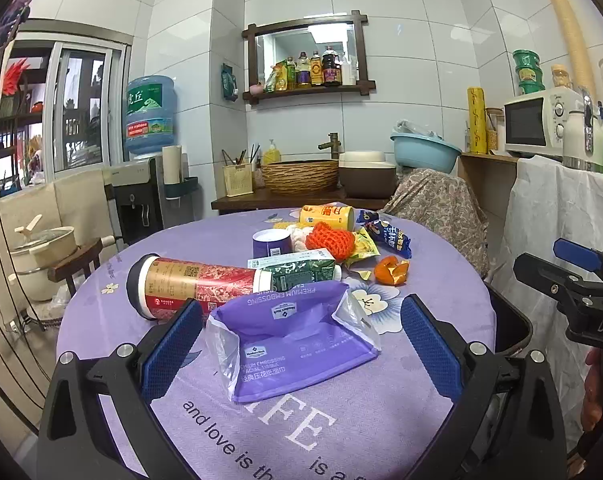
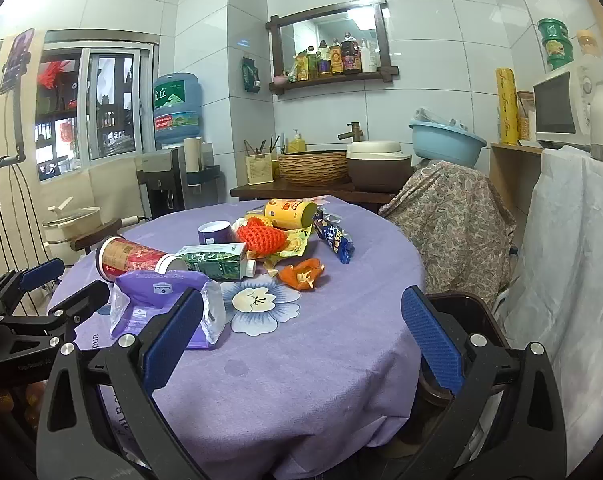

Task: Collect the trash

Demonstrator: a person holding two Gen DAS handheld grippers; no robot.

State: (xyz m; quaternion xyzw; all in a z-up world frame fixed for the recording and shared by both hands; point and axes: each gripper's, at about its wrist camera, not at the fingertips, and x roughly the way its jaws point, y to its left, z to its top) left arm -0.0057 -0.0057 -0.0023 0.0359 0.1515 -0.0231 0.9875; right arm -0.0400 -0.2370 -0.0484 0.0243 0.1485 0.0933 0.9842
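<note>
We find both the left tongs (image 1: 301, 340) and right tongs (image 2: 301, 328) spread apart and empty; the limp tissue wrapper (image 1: 297, 340) lies on the desk (image 1: 433, 404) between the left pads, and may crumple or slide free under a shallow pinch.

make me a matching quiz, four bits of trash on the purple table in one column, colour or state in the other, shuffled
Things:
1. tissue pack
2. tall cup
3. carton
4. peel

Descriptions:
a. orange, curled open
b. green, lying on its side
c. purple, between the open left tongs
d. red and gold, tipped over

Pairs: 1-c, 2-d, 3-b, 4-a
</note>
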